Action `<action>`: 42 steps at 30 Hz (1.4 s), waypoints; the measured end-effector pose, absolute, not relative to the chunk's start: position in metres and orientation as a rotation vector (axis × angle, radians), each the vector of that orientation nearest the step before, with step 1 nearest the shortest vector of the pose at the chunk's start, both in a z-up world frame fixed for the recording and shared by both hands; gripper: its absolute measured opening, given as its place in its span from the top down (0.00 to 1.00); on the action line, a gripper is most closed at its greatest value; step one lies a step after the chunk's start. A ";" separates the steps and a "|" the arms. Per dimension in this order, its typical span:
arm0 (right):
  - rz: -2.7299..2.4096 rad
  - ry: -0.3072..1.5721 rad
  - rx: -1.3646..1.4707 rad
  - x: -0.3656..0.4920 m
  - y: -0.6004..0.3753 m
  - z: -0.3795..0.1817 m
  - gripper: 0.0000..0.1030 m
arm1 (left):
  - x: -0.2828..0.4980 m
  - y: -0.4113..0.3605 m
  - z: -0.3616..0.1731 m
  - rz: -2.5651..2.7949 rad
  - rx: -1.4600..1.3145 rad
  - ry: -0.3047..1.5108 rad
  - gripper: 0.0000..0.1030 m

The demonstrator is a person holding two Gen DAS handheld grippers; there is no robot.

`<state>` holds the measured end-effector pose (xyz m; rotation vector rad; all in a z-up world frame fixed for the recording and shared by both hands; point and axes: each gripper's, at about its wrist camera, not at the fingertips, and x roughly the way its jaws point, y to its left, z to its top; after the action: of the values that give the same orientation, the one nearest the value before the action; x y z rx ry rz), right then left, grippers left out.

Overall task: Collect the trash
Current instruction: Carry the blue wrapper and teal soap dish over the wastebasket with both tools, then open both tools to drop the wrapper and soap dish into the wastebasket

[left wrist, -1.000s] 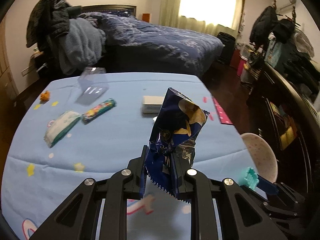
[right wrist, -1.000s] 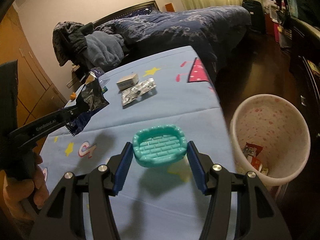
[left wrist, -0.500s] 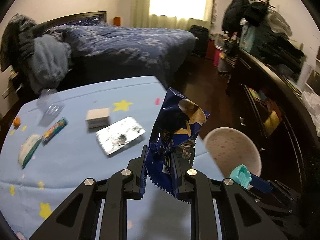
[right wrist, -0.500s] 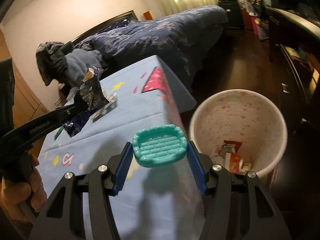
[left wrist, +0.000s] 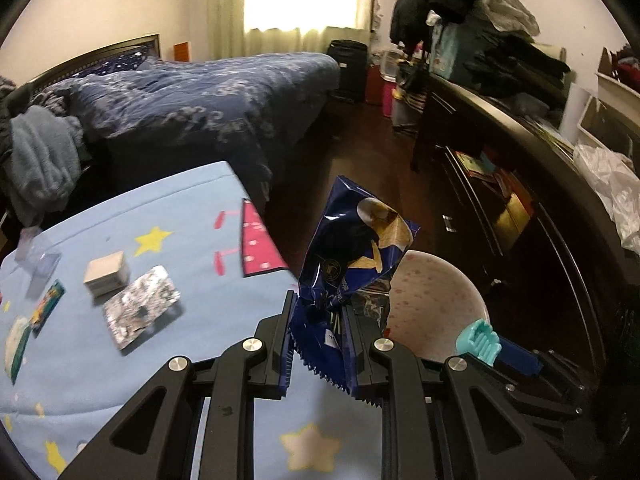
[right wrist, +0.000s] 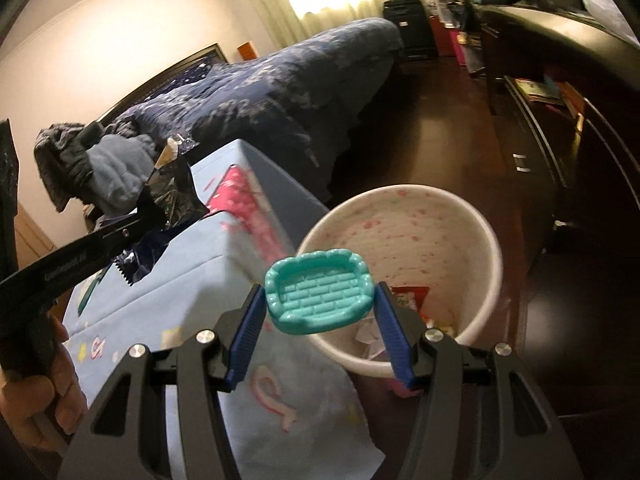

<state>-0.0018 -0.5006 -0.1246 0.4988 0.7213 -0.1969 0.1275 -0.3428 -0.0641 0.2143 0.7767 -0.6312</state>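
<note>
Left trash on worktop: 1 green-white packet [left wrist: 18, 338] and 1 colourful wrapper [left wrist: 48, 307] lie flat, far to the left of the left gripper; a small grey box [left wrist: 107, 273] and a silver foil pack [left wrist: 141, 313] sit ahead and left of it, touching or nearly so.
Left gripper [left wrist: 322, 354]: narrow, clamped on the bottom seam of the blue chip bag [left wrist: 352, 264].
Chip bag axis: long axis near upright, open torn top pointing up and a little right, serrated seam hanging below the fingers.
Chip bag place: over the right edge of the worktop [left wrist: 120, 380], the bin just beyond and to its right.
Right gripper [right wrist: 320, 324]: about half wide, its blue pads pressed on both short ends of the teal tray [right wrist: 320, 292].
Teal tray axis: long axis runs across from pad to pad, hollow brick-patterned face up and tipped toward the camera.
Bin [right wrist: 486, 240]: white with pink speckles, on the floor below and ahead of the right gripper; red wrappers already lie inside.
Risk 1: the light bag may drift if let go here, since it does not look fully over the bin mouth; it could land on the floor or the worktop edge.
Risk 2: the tray is pinched only at its ends; a tilt could let it pivot out short of the rim.
Risk 3: the 2 grippers are close at the bin, so they could knock together.
</note>
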 end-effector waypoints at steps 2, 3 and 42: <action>-0.224 0.721 0.508 -0.003 -0.509 -0.128 0.46 | 0.128 -0.351 -0.067 -0.649 0.221 0.781 0.80; -0.235 0.722 0.510 -0.004 -0.513 -0.130 0.46 | 0.129 -0.356 -0.068 -0.655 0.229 0.786 0.80; -0.428 0.748 0.463 0.022 -0.559 -0.164 0.27 | 0.137 -0.425 -0.099 -0.735 0.311 0.786 0.17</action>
<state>0.0221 -0.5587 -0.1637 0.4631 0.7478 -0.4285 0.1368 -0.4254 -0.0986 0.3107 0.7855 -0.7355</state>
